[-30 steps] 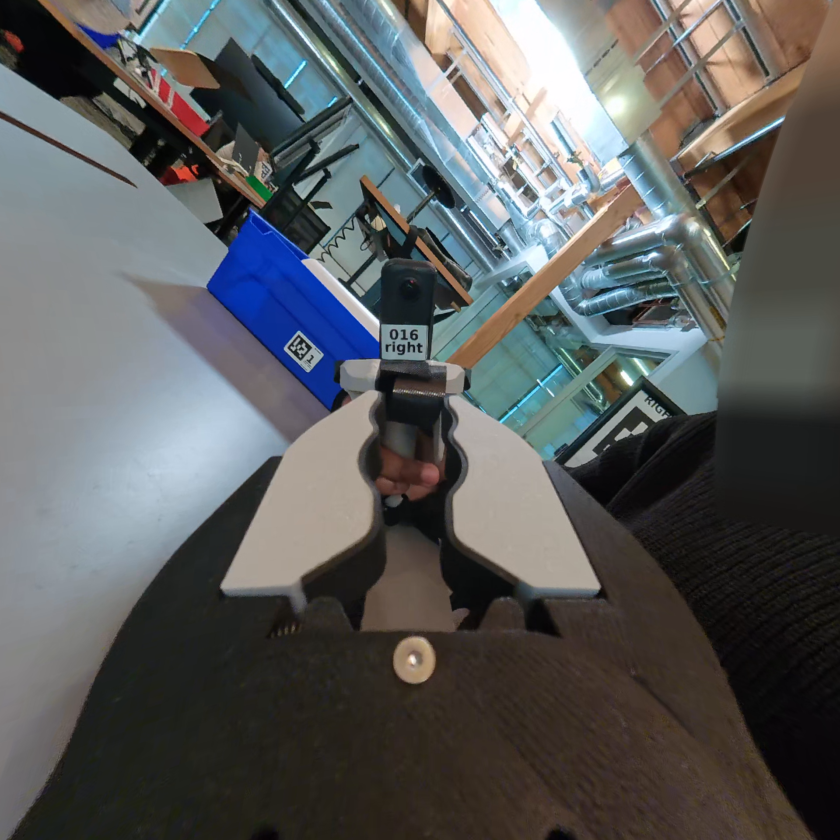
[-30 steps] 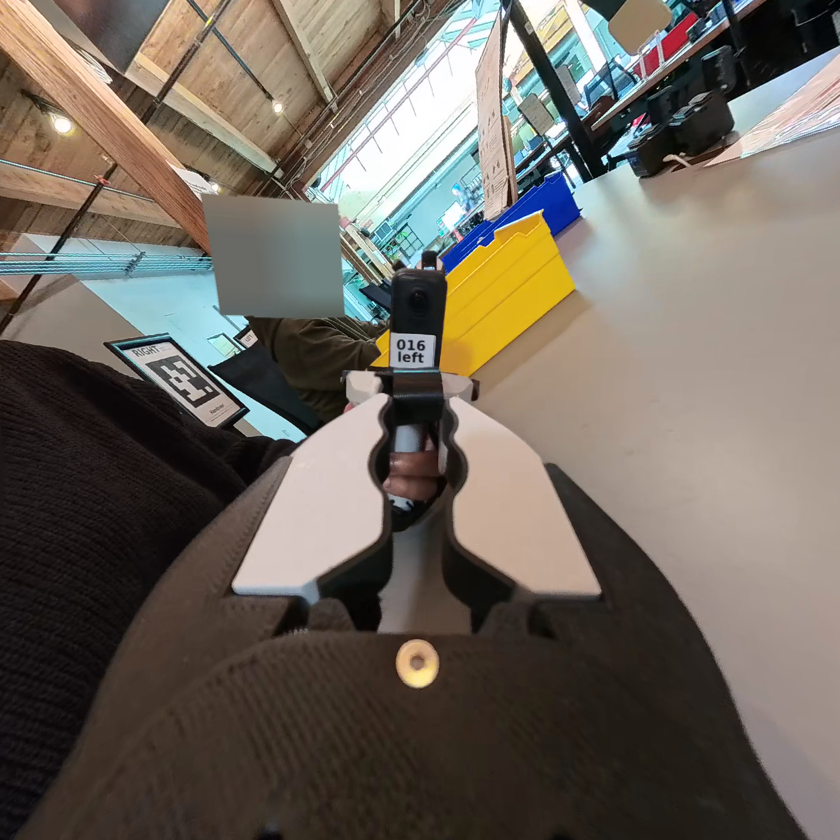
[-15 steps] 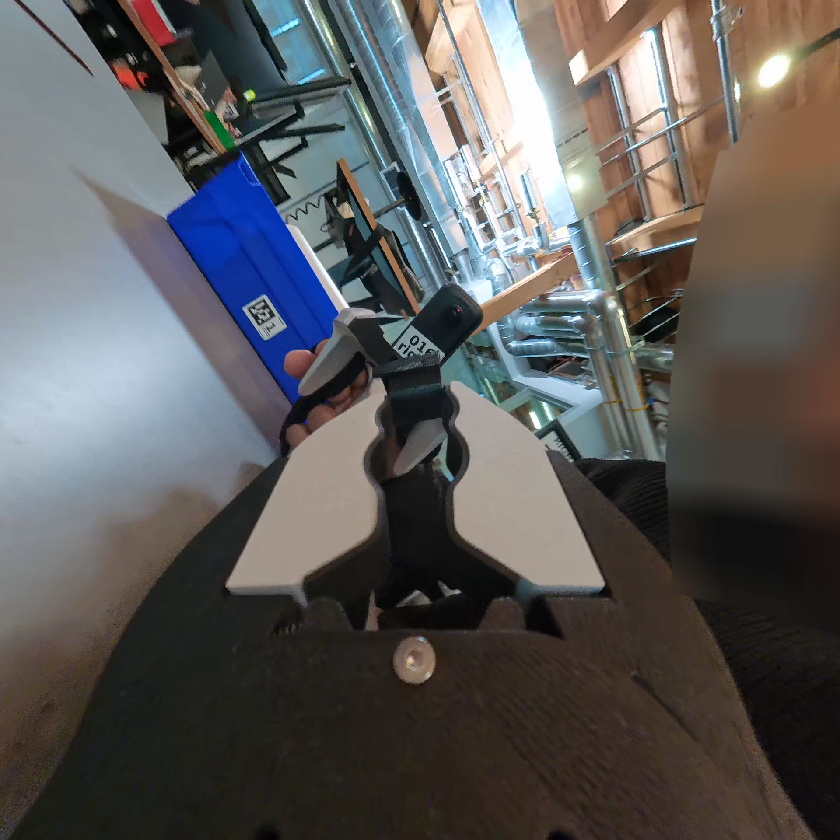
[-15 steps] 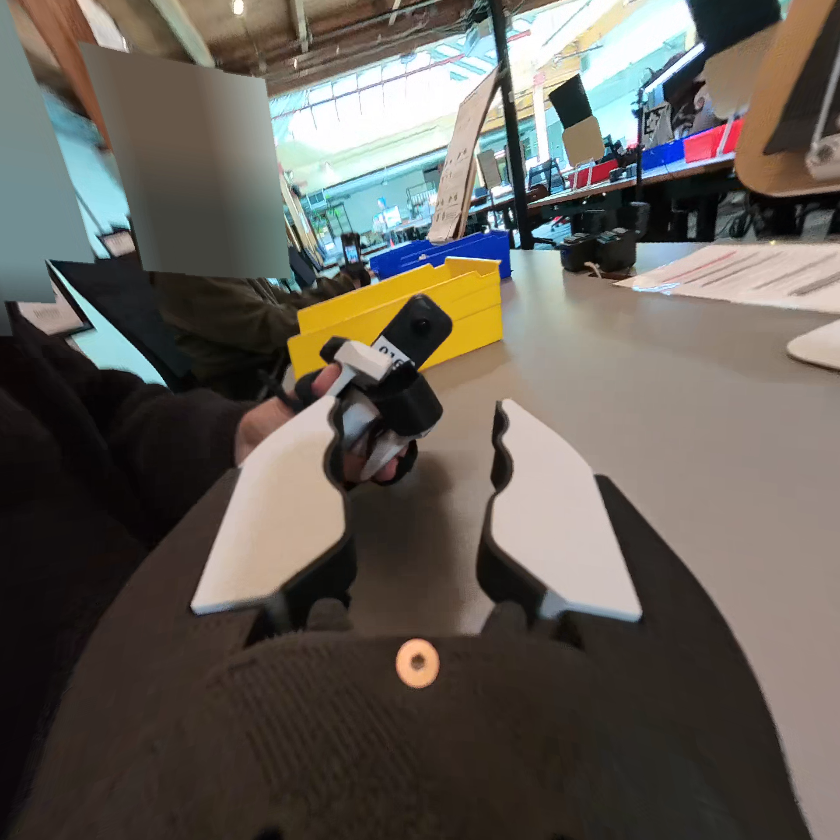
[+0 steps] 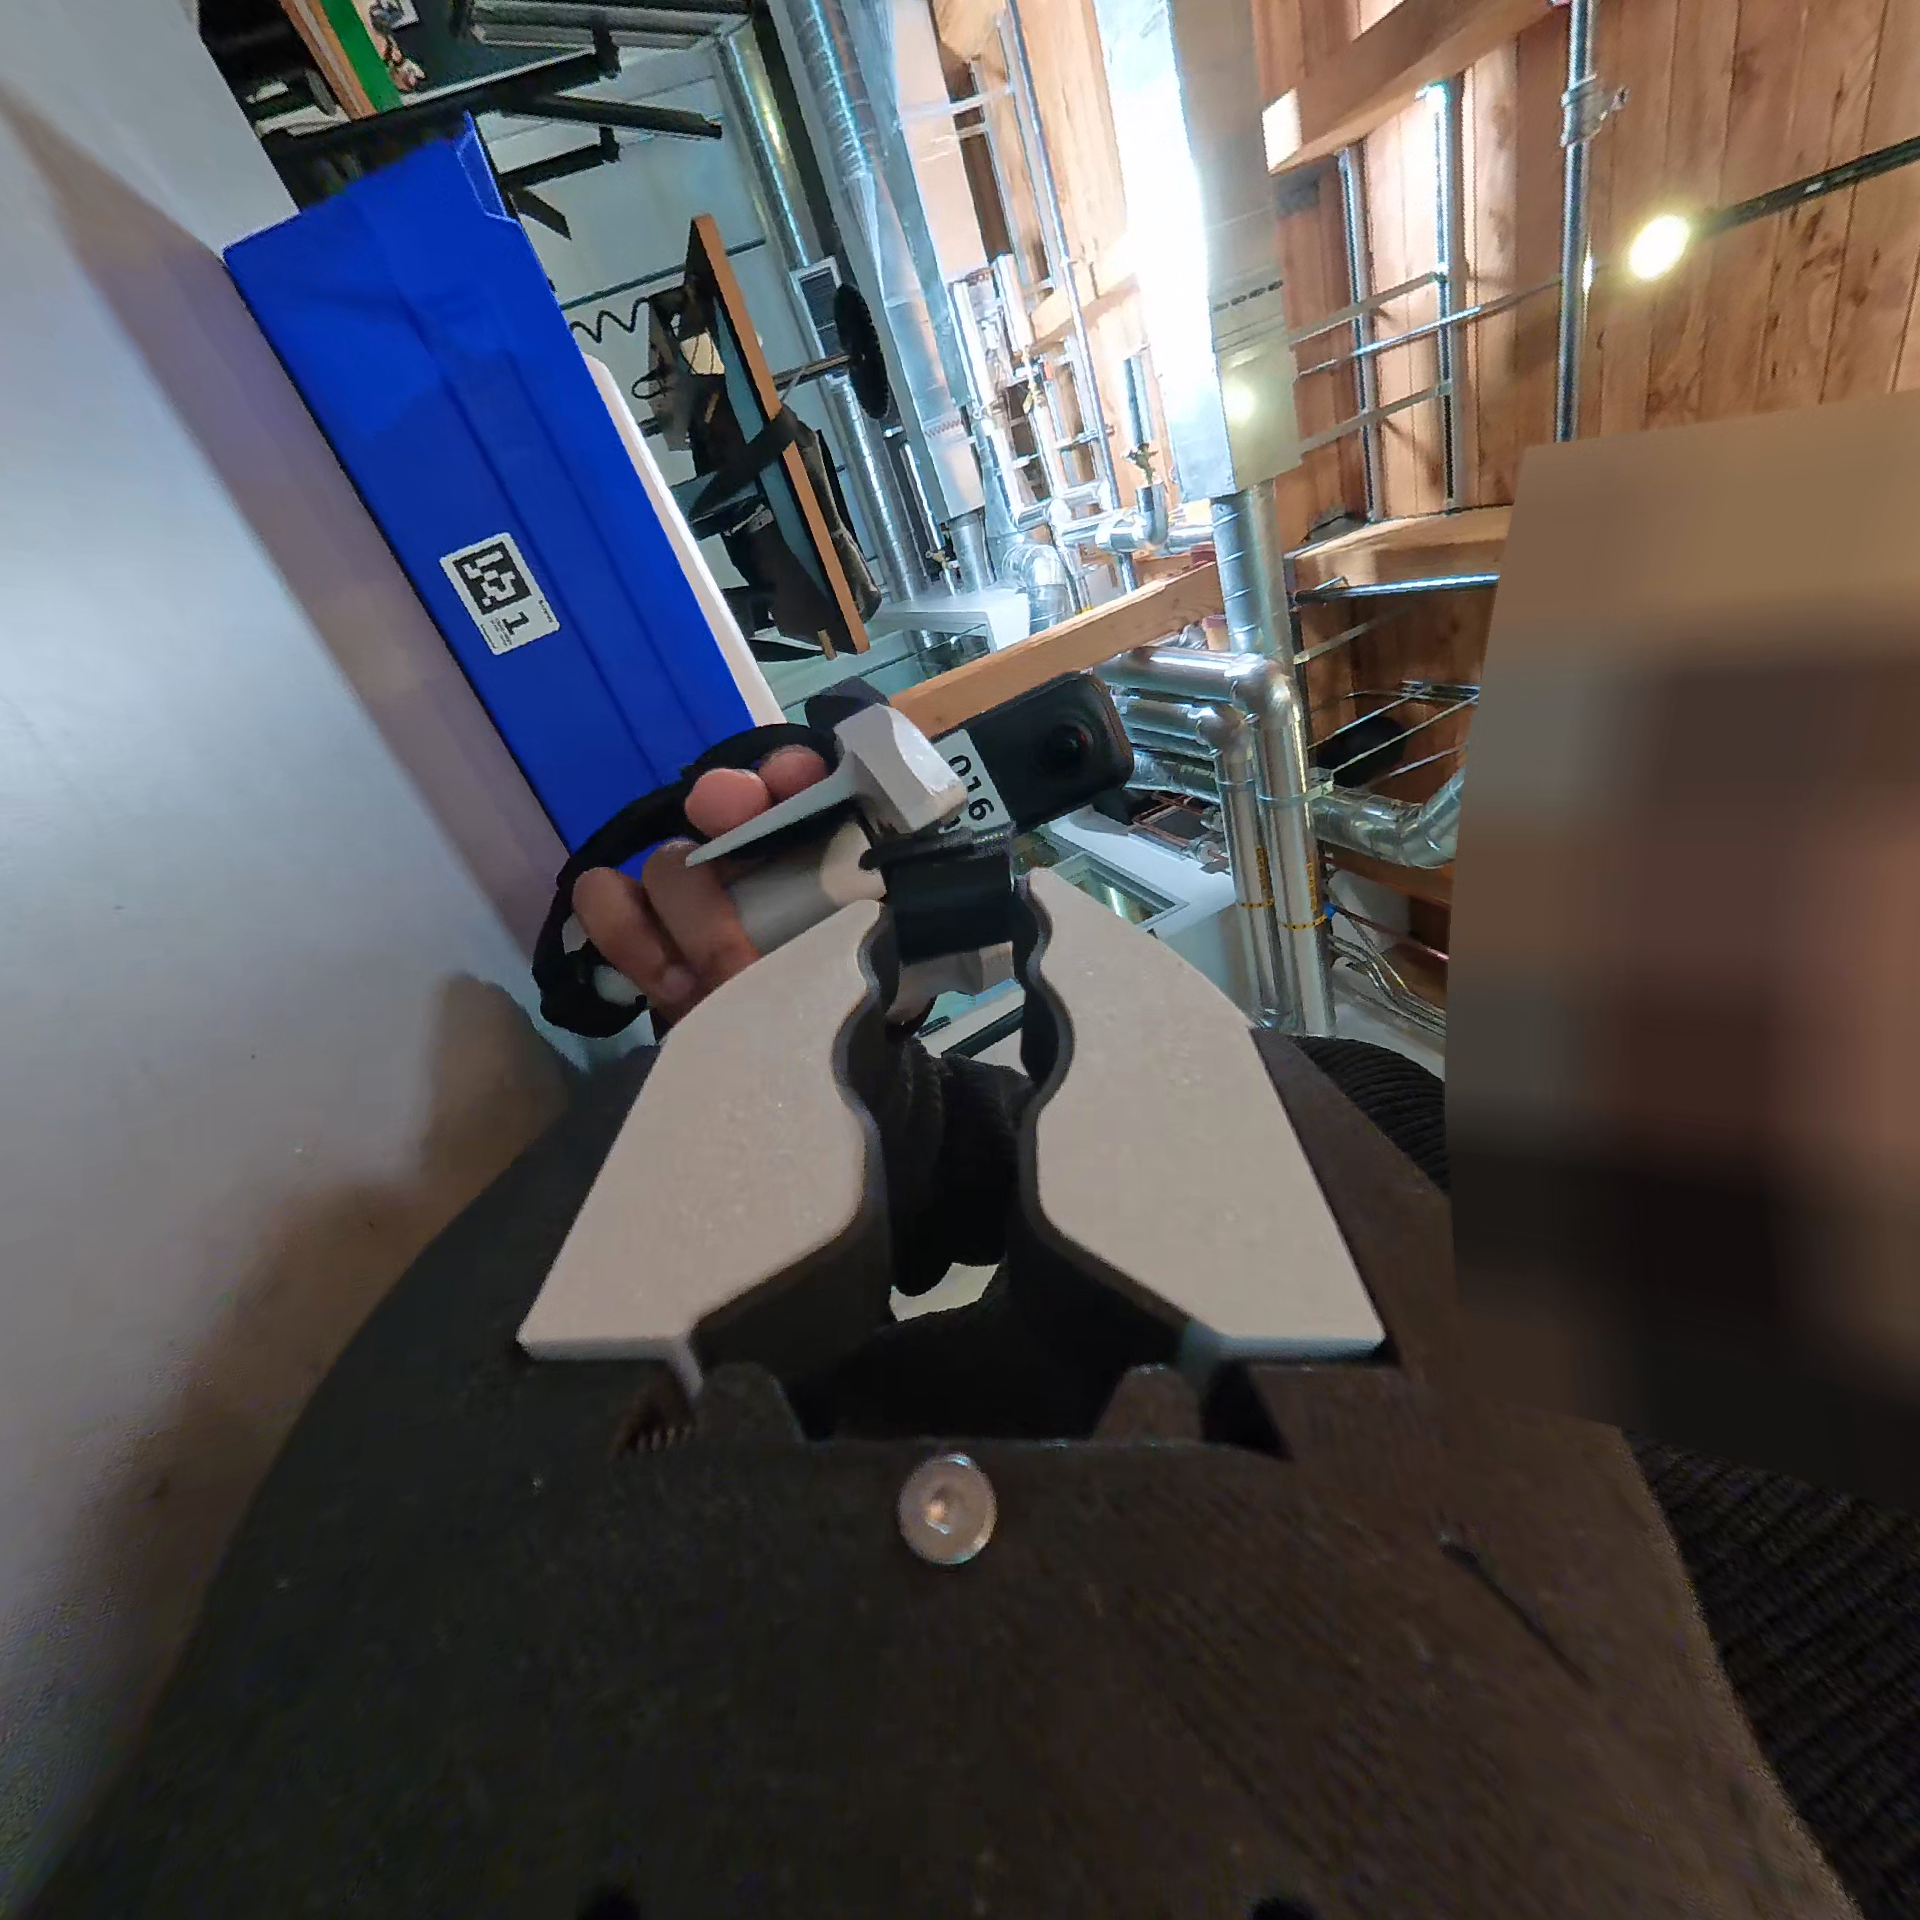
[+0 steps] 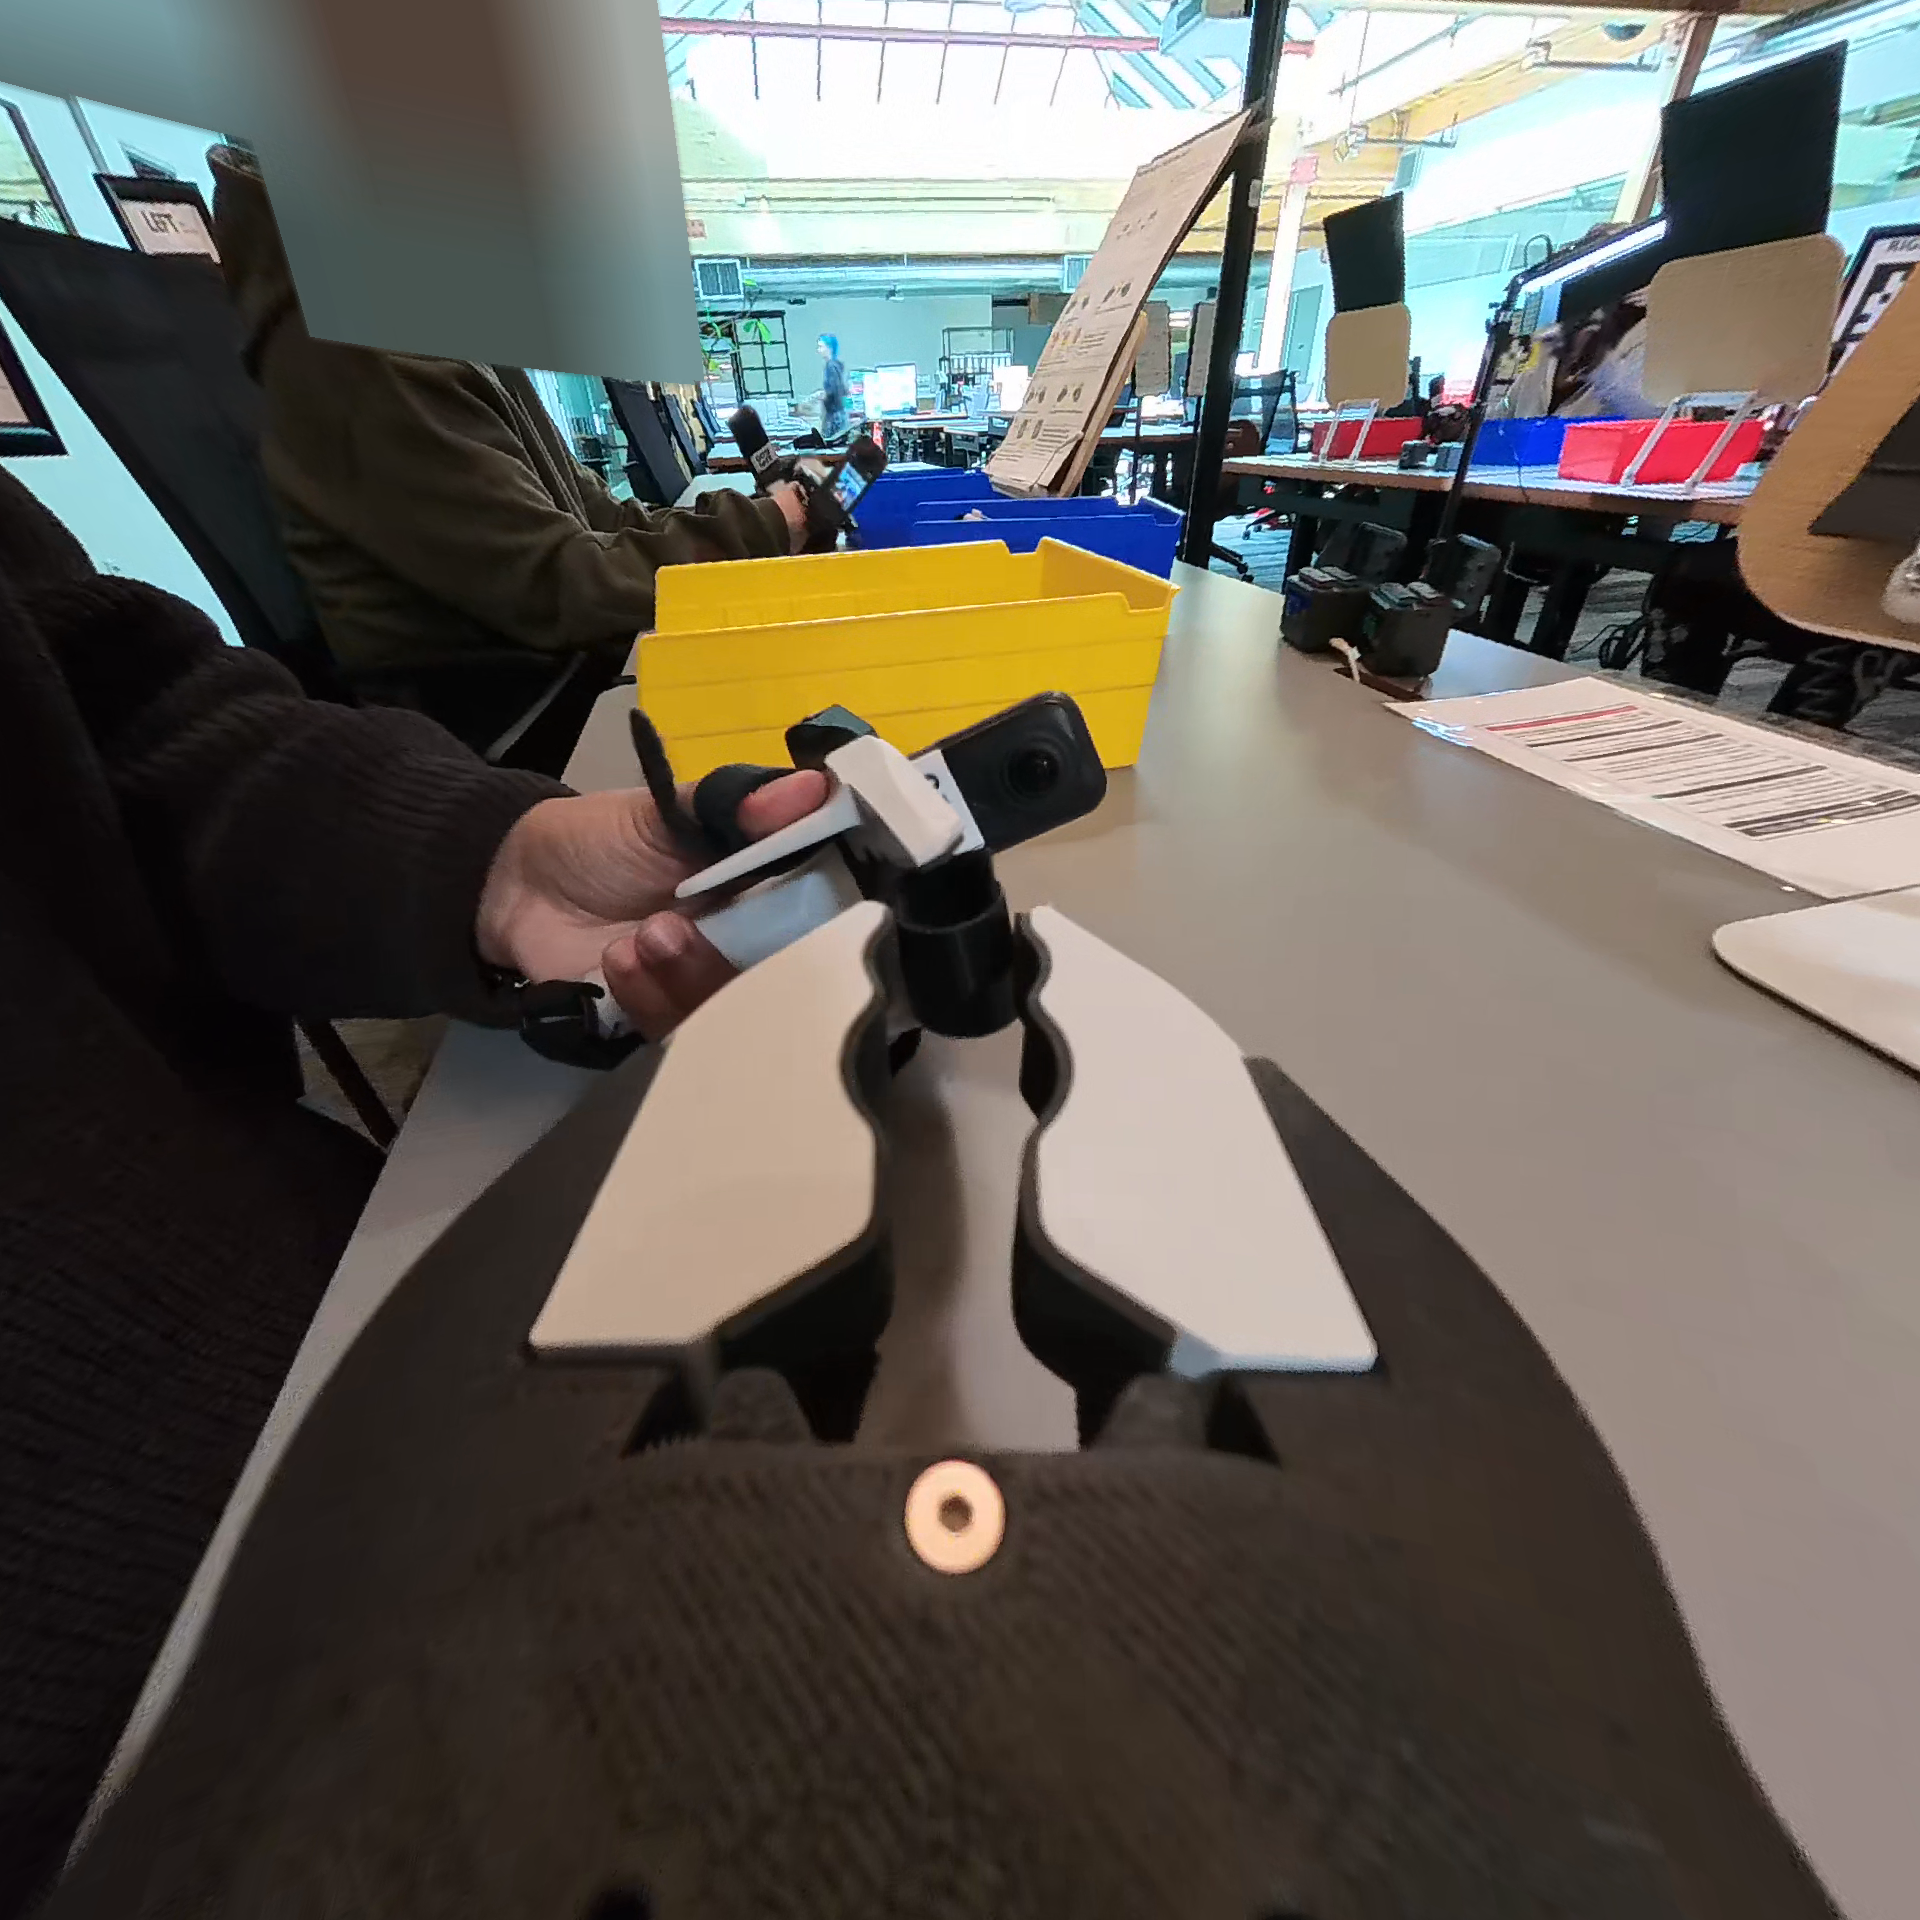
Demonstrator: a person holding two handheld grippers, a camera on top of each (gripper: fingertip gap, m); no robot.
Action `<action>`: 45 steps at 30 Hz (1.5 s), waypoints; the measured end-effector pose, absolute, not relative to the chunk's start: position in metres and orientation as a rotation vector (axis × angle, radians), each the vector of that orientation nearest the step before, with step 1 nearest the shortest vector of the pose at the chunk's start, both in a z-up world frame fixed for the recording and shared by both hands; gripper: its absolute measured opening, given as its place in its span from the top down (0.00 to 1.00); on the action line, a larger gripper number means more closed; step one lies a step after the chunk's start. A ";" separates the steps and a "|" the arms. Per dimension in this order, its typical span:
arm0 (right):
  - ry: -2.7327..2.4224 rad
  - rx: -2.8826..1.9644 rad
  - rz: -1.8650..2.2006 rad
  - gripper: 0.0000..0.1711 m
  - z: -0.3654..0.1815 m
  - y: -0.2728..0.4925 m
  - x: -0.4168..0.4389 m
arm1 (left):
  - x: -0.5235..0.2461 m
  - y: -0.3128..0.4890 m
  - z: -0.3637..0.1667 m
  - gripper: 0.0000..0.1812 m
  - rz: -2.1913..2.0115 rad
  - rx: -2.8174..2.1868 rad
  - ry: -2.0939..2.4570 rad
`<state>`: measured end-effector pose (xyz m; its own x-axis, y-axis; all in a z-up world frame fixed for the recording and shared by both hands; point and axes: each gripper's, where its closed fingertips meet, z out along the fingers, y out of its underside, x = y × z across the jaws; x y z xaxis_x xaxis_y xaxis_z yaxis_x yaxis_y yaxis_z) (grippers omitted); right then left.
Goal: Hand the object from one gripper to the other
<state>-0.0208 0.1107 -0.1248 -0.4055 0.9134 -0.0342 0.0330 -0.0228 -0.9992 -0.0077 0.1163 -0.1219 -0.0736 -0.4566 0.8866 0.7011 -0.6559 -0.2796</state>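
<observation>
Yellow bin (image 6: 904, 655) on table (image 6: 1455, 1039), contents hidden; blue bin (image 6: 1049, 520) behind

Both wrist cameras face each other closely above the table (image 6: 1455, 1039).

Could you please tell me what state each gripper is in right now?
Left gripper: closed on the black object.
Right gripper: closed on the same black object.

The right gripper (image 6: 951, 1023), its jaws spread wide half a second earlier, has drawn them back to a narrow gap. It has swung from pointing up at the ceiling to level over the grey desk (image 6: 1455, 1039). The opposing left gripper (image 6: 914, 831), upright a second ago, now lies tipped sideways.
</observation>
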 end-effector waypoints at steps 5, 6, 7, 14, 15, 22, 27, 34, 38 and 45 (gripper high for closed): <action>-1.516 -1.055 1.534 0.91 -0.127 0.112 -0.022 | -0.010 0.118 -0.123 0.87 -1.838 -1.368 -0.306; -1.515 -1.057 1.535 0.91 -0.127 0.112 -0.022 | -0.010 0.119 -0.123 0.87 -1.837 -1.364 -0.307; -1.515 -1.057 1.534 0.91 -0.127 0.112 -0.022 | -0.010 0.119 -0.123 0.87 -1.836 -1.360 -0.307; -1.493 -1.063 1.551 0.92 -0.124 0.114 -0.021 | -0.006 0.119 -0.123 0.82 -1.834 -1.365 -0.295; -1.488 -1.067 1.554 0.92 -0.123 0.115 -0.021 | -0.005 0.119 -0.123 0.82 -1.839 -1.367 -0.292; -1.443 -1.097 1.594 0.92 -0.120 0.120 -0.021 | -0.005 0.120 -0.123 0.81 -1.829 -1.365 -0.302; -1.425 -1.111 1.616 0.92 -0.119 0.122 -0.020 | -0.003 0.119 -0.124 0.81 -1.812 -1.376 -0.290; -1.405 -1.202 1.698 0.92 -0.122 0.124 -0.021 | -0.009 0.124 -0.127 0.76 -1.454 -1.498 -0.174; -1.385 -1.301 1.815 0.92 -0.124 0.123 -0.021 | -0.010 0.125 -0.124 0.76 -1.291 -1.519 -0.088; -1.359 -1.368 1.963 0.92 -0.123 0.119 -0.019 | -0.008 0.120 -0.120 0.91 -1.319 -1.493 -0.049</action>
